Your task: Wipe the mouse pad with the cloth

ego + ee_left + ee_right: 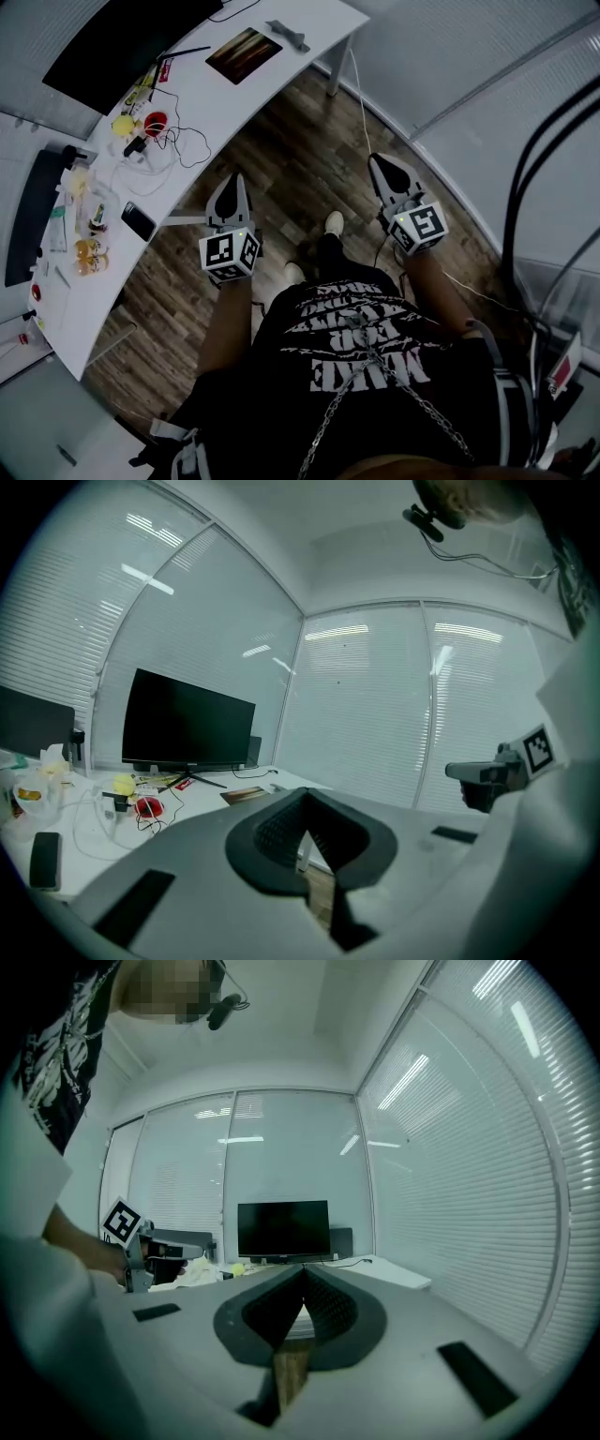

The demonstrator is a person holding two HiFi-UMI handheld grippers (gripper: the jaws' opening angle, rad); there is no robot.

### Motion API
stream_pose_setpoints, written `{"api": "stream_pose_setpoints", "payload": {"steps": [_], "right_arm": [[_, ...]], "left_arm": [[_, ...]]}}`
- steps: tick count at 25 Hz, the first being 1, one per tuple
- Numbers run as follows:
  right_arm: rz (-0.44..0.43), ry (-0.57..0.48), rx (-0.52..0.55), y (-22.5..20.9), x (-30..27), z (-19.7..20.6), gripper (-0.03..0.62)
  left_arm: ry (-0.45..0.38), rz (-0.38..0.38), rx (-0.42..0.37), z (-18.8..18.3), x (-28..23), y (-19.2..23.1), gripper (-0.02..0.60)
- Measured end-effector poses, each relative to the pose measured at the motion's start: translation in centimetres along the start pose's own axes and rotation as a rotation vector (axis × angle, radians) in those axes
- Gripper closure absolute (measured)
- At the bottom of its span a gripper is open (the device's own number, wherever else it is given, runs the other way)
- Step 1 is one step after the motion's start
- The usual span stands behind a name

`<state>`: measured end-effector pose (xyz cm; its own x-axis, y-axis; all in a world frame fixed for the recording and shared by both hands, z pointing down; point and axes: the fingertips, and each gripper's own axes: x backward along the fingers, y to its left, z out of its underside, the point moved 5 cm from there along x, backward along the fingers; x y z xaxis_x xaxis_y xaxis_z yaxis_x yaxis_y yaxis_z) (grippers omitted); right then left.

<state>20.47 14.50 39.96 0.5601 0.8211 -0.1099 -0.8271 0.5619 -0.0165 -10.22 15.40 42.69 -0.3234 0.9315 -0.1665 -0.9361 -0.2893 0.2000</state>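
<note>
Left tongs: pressed together, tips meeting, nothing sitting between them in the left gripper view. They are hanging over the wooden floor, just off the near edge of the surface.

Right tongs: likewise pressed together and carrying nothing, confirmed in the right gripper view. They are also hovering over floor, further from the surface than the left pair.

The person is standing back from the surface, both arms held out low in front.

Mouse pad: dark rectangle with a brownish print, lying flat near the far end of the white surface, well apart from both tongs. Also showing in the left gripper view, ahead of the monitor.

Cloth: not positively spotted. A small grey item is lying just beside the mouse pad and may be it; too small to tell.

Clutter (cables, phone, small bits) is crowding the nearer stretch of the surface.

Progress, as judged: nothing is under way. Left to do: reaching the surface, picking up the cloth, all of the wiping.
</note>
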Motion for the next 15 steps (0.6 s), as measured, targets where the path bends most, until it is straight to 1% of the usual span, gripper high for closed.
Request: {"api": "stream_pose_setpoints", "payload": {"steps": [3, 9, 15], "right_arm": [[-0.009, 0.013, -0.016, -1.4, -1.0, 0.3, 0.592], [-0.019, 0.031, -0.016, -4.4, -3.3, -0.2, 0.592], [-0.055, 0.011, -0.011, -8.2, -5.1, -1.5, 0.592]], "left_arm": [[0.001, -0.004, 0.010, 0.1, -1.7, -0.2, 0.575], [0.009, -0.006, 0.021, 0.6, -5.7, -0.8, 0.575], [-0.017, -0.018, 0.010, -1.1, -9.5, -2.1, 0.575]]}}
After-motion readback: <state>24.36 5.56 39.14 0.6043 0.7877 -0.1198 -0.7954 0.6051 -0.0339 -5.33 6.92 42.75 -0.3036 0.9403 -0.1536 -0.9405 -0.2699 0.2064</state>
